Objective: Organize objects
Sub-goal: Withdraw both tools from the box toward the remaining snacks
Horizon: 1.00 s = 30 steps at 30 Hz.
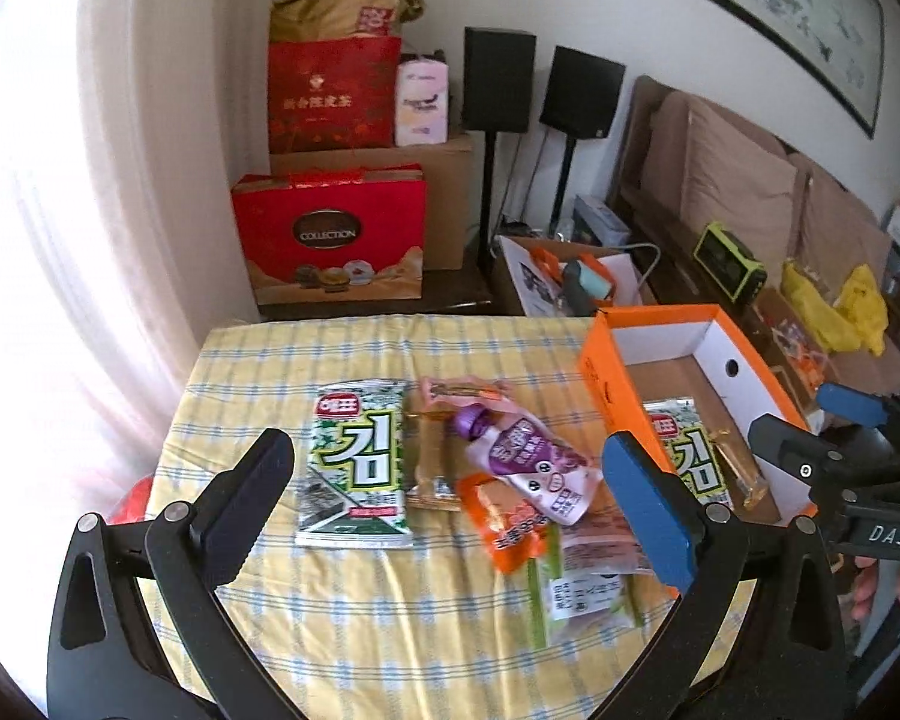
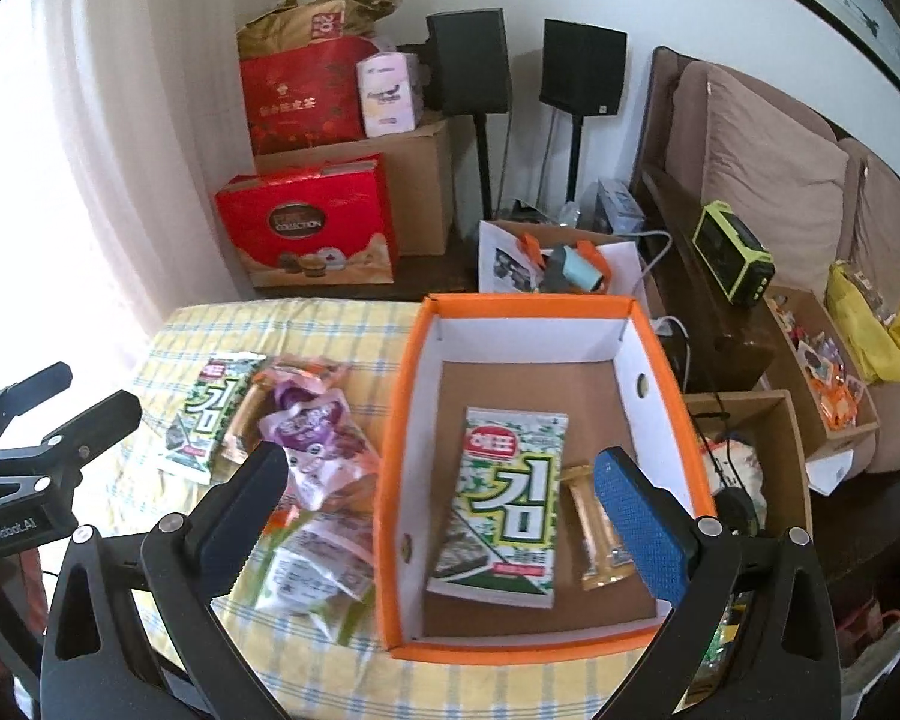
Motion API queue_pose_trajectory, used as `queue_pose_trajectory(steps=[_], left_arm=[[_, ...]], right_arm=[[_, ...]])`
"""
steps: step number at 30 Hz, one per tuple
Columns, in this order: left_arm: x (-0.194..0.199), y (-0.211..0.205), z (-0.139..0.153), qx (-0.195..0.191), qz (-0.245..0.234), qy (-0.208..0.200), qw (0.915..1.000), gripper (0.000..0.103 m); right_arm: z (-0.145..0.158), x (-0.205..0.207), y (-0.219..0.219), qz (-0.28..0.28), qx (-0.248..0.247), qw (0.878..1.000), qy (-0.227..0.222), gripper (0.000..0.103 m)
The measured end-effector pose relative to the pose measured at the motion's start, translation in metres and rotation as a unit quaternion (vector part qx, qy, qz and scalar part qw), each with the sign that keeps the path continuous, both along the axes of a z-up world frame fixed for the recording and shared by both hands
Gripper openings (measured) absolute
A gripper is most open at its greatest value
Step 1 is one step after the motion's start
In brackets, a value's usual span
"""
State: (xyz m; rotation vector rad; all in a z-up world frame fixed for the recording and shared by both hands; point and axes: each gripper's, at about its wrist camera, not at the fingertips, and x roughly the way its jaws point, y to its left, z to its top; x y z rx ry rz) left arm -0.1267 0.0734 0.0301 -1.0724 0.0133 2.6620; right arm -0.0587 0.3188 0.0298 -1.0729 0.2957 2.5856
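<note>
An orange box (image 2: 399,420) with a brown floor stands on the yellow checked table (image 1: 354,612); it also shows in the left wrist view (image 1: 606,372). In it lie a green seaweed packet (image 2: 504,504) and a gold snack bar (image 2: 597,534). Left of the box lie a second seaweed packet (image 1: 357,462), a wafer pack (image 1: 432,456), a purple pouch (image 1: 528,456), an orange pouch (image 1: 507,528) and a clear green-edged bag (image 1: 582,594). My left gripper (image 1: 450,492) is open above the loose snacks. My right gripper (image 2: 444,510) is open above the box's near end, empty.
Red gift boxes (image 1: 330,234) and cardboard cartons stand past the table's far edge. Two black speakers (image 1: 498,78) on stands are by the wall. A brown sofa (image 1: 738,180) runs along the right. Open cartons (image 2: 744,438) sit right of the table.
</note>
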Motion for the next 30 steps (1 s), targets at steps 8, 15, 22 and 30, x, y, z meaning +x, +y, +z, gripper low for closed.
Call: queue_pose_trajectory(steps=[8, 15, 22, 30], left_arm=[[-0.001, -0.027, 0.001, 0.003, 0.014, -0.002, 0.9999, 0.103], [-0.005, -0.049, 0.001, 0.004, 0.025, -0.002, 0.9997, 0.103], [-0.017, -0.073, -0.006, 0.001, 0.039, -0.011, 0.9992, 0.103], [-0.035, -0.091, -0.029, 0.003, 0.047, -0.039, 0.9981, 0.103]], right_arm=[[0.005, -0.014, -0.020, 0.010, 0.001, 1.000, 0.003, 0.103], [0.005, -0.028, -0.034, 0.020, -0.001, 1.000, 0.002, 0.103], [-0.001, -0.044, -0.045, 0.035, -0.012, 0.999, -0.005, 0.103], [-0.015, -0.067, -0.050, 0.049, -0.033, 0.998, -0.017, 0.103]])
